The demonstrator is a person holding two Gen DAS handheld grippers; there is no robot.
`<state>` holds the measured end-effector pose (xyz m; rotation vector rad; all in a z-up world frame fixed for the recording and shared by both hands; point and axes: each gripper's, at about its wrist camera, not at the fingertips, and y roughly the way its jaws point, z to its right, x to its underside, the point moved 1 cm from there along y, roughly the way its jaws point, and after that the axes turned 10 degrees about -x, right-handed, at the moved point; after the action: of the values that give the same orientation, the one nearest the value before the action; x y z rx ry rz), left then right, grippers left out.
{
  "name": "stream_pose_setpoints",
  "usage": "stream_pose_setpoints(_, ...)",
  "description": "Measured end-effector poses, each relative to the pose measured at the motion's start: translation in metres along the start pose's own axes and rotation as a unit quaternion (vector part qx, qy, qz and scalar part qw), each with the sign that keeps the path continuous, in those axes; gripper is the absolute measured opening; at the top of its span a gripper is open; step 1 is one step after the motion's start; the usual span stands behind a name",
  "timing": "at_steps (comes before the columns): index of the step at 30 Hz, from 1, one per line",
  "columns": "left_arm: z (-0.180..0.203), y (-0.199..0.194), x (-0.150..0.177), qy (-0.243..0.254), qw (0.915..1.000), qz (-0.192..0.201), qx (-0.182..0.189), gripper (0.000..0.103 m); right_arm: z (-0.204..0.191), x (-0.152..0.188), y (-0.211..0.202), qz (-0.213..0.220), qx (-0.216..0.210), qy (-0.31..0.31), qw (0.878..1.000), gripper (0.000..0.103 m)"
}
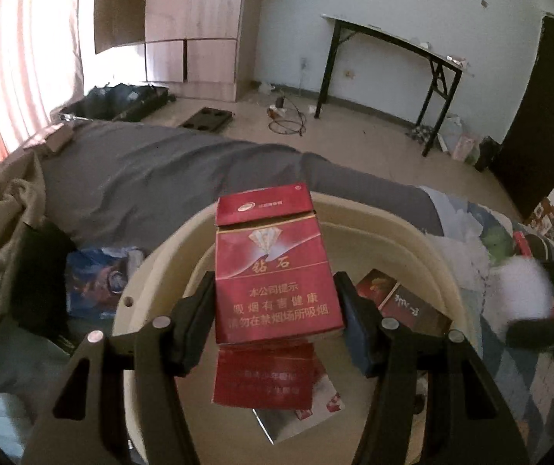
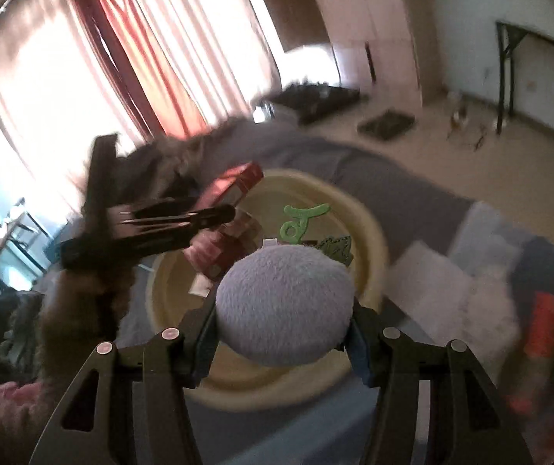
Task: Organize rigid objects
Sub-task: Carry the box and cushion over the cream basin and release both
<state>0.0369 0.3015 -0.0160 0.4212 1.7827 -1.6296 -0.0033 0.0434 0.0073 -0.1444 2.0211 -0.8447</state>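
Observation:
My left gripper (image 1: 277, 321) is shut on a red cigarette pack (image 1: 275, 267) and holds it above the cream round basin (image 1: 424, 240) on the bed. Several more packs lie in the basin: a red one (image 1: 263, 378), a dark brown one (image 1: 412, 306) and a white-red one (image 1: 300, 418). My right gripper (image 2: 281, 329) is shut on a pale fluffy ball (image 2: 284, 302), held over the near rim of the basin (image 2: 370, 228). The left gripper (image 2: 184, 221) with its red pack (image 2: 238, 182) shows blurred over the basin's far left. Green flat shapes (image 2: 300, 221) lie inside.
The basin sits on a bed with a grey sheet (image 1: 160, 178). A blue packet (image 1: 98, 283) and dark cloth (image 1: 36, 275) lie left of it, patterned bedding and boxes (image 1: 525, 240) right. Beyond are the floor, a black-legged table (image 1: 393, 62), wardrobe (image 1: 191, 27) and curtains (image 2: 122, 50).

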Motion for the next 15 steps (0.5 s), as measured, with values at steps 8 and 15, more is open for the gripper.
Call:
stream_pose_setpoints(8,0.006,0.014,0.005,0.022,0.9993,-0.031,-0.001,0.060,0.011,-0.019,0.071,-0.065,0.034,0.009,0.997,0.056)
stream_pose_setpoints(15,0.005,-0.009,-0.001,0.014,0.9999,-0.001,-0.007,0.090,0.005,-0.016,0.064,-0.032,0.032,0.003,0.999,0.091)
